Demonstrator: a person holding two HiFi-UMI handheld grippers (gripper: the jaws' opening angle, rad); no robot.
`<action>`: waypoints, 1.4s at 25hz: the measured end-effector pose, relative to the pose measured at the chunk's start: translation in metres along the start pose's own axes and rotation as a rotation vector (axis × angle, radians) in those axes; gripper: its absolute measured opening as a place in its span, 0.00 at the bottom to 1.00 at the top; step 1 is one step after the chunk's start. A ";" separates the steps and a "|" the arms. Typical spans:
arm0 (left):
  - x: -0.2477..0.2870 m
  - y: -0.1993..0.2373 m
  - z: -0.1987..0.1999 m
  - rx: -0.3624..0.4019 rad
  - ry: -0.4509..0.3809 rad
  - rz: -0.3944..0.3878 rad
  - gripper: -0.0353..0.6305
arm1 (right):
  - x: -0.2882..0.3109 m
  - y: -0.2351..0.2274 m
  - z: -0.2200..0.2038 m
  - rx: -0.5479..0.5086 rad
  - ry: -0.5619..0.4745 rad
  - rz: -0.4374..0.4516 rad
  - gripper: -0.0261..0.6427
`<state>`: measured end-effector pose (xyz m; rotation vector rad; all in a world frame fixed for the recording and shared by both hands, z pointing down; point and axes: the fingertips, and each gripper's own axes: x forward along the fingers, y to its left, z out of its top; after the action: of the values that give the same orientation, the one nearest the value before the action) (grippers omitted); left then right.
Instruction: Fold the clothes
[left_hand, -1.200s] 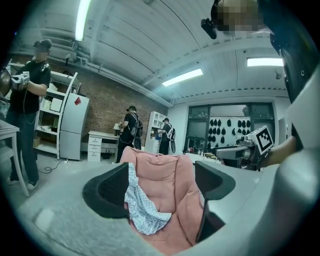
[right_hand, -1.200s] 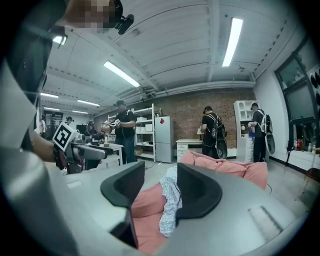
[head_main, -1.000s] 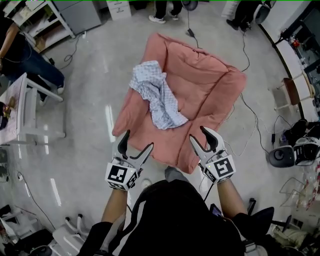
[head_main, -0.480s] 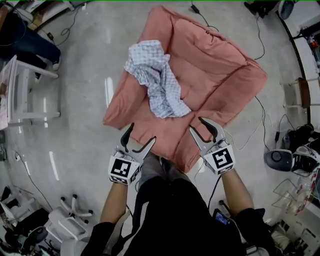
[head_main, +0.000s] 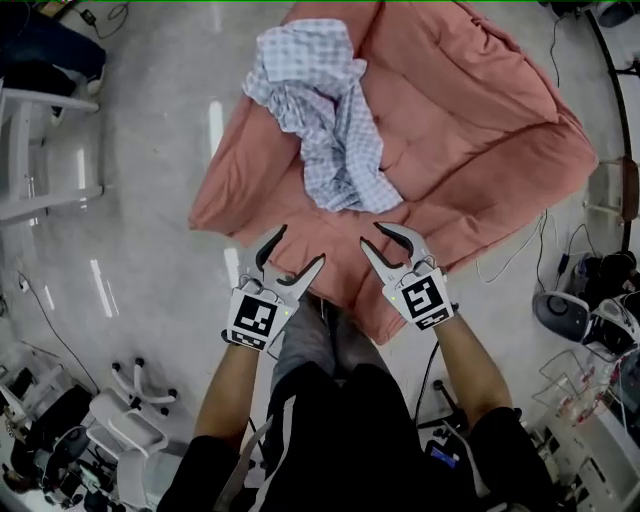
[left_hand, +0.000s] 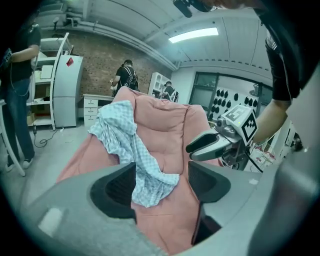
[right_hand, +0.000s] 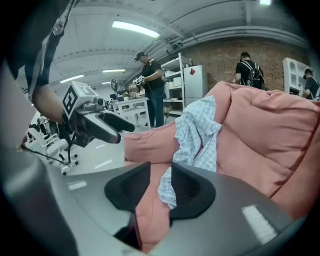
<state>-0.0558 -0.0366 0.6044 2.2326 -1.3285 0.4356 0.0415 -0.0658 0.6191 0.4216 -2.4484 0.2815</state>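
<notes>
A crumpled light-blue checked garment (head_main: 325, 110) lies on a big salmon-pink cushion (head_main: 480, 130) on the floor. It also shows in the left gripper view (left_hand: 127, 145) and the right gripper view (right_hand: 197, 132). Both grippers hang over the cushion's near edge, short of the garment. My left gripper (head_main: 299, 247) is open and its jaws have just been closing with nothing between them (left_hand: 161, 182). My right gripper (head_main: 372, 236) stands narrower; it too has been closing, with a clear gap and nothing in it (right_hand: 160, 187).
Grey floor surrounds the cushion. A white table frame (head_main: 50, 140) stands at the left, chair bases (head_main: 130, 420) at the lower left, cables (head_main: 520, 260) and gear (head_main: 590, 320) at the right. People stand by white shelving (left_hand: 62, 85) in the background.
Both grippers have come down and forward to the cushion's near edge. Their jaws have narrowed. The cushion and garment now fill more of the head view.
</notes>
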 end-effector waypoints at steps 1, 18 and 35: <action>0.005 0.002 -0.008 0.000 0.011 -0.007 0.56 | 0.008 0.001 -0.008 -0.011 0.020 0.012 0.23; 0.091 0.007 -0.138 0.088 0.187 -0.133 0.52 | 0.098 -0.003 -0.138 -0.041 0.344 0.086 0.19; 0.144 0.005 -0.177 0.164 0.300 -0.256 0.49 | 0.107 -0.064 -0.184 -0.092 0.575 -0.050 0.19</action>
<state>0.0047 -0.0416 0.8237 2.3167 -0.8689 0.7718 0.0861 -0.0945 0.8344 0.3082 -1.8778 0.2292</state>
